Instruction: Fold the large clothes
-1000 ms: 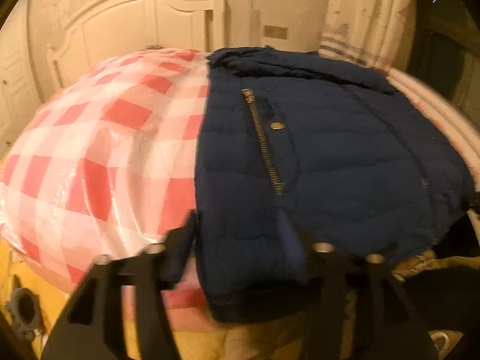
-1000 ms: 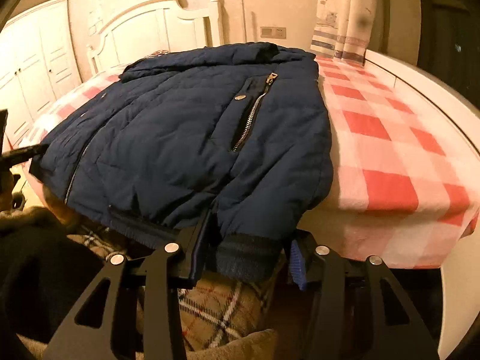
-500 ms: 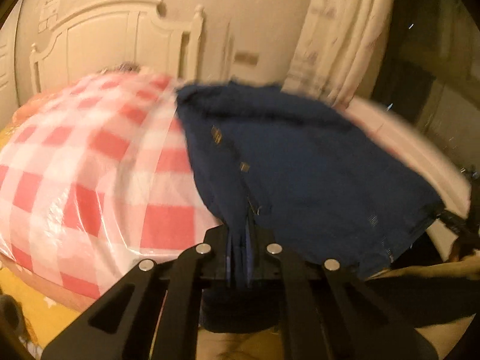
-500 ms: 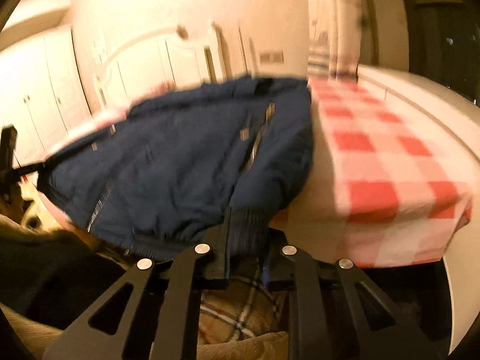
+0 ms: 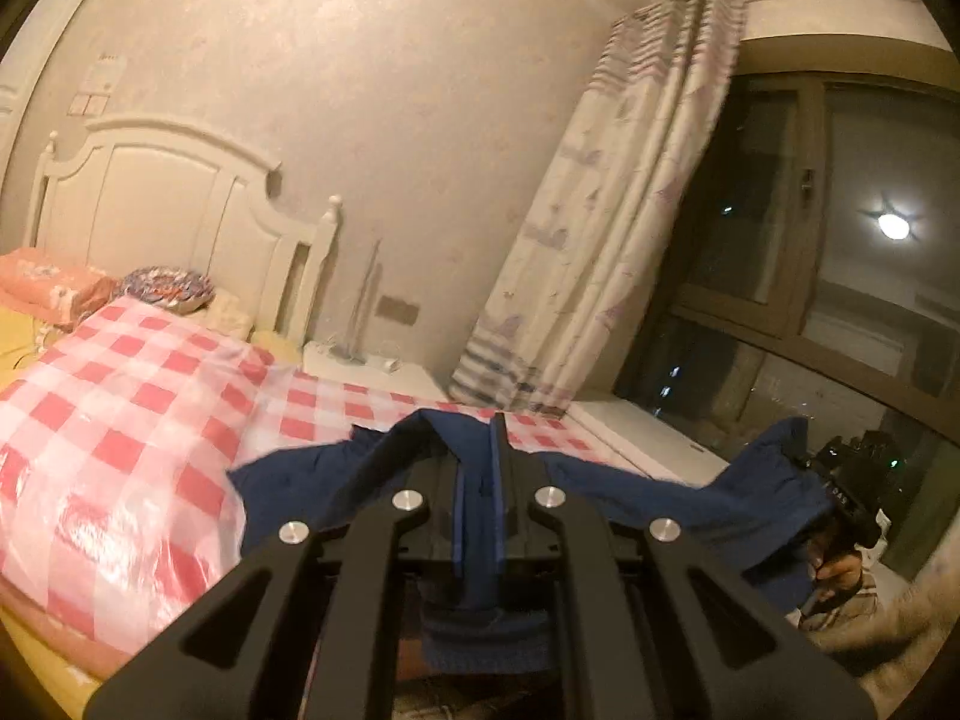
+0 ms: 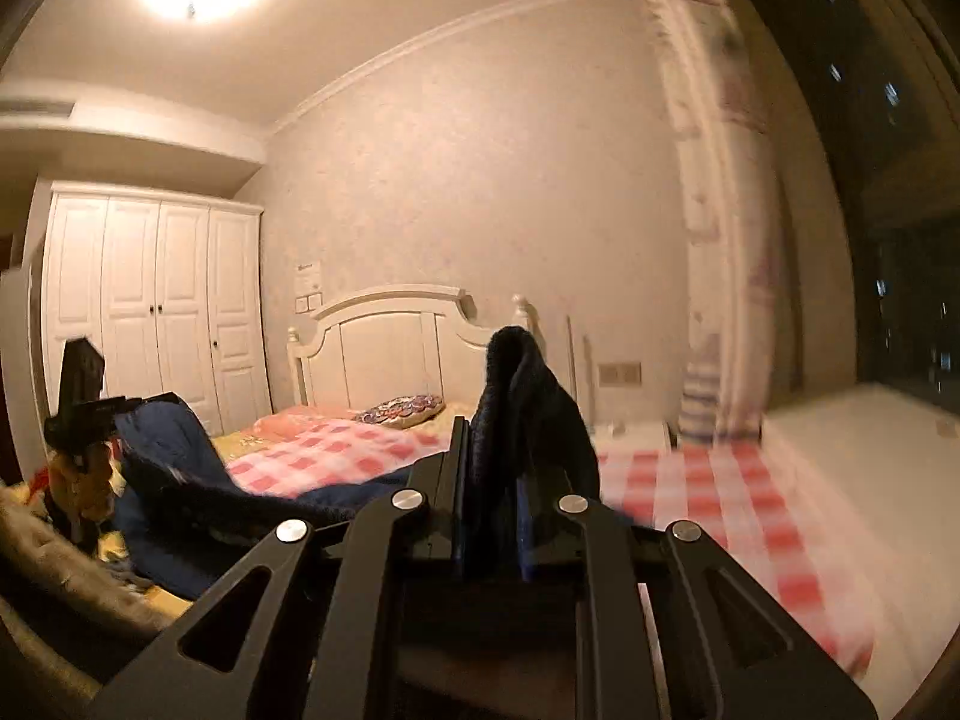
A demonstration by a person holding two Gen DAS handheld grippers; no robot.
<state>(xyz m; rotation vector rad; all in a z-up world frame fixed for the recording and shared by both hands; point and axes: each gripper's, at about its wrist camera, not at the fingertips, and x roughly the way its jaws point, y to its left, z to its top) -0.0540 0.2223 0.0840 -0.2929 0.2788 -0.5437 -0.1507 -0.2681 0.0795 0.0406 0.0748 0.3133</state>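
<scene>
I have the navy jacket (image 5: pixel 678 501) lifted by its hem above the near edge of the bed (image 5: pixel 114 420), the cloth sagging between my two tongs. My left gripper (image 5: pixel 477 456) is clamped on one hem corner, my right gripper (image 6: pixel 492 456) on the other. The checked cover (image 6: pixel 738 492) beyond lies bare up to the pillows (image 5: pixel 54 291) and headboard (image 6: pixel 396 330).

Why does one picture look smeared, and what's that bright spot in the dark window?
Right wrist view: the curtain and checked bedspread are motion-blurred. Left wrist view: sharper; the spot looks like a lamp reflected in the window.
</scene>
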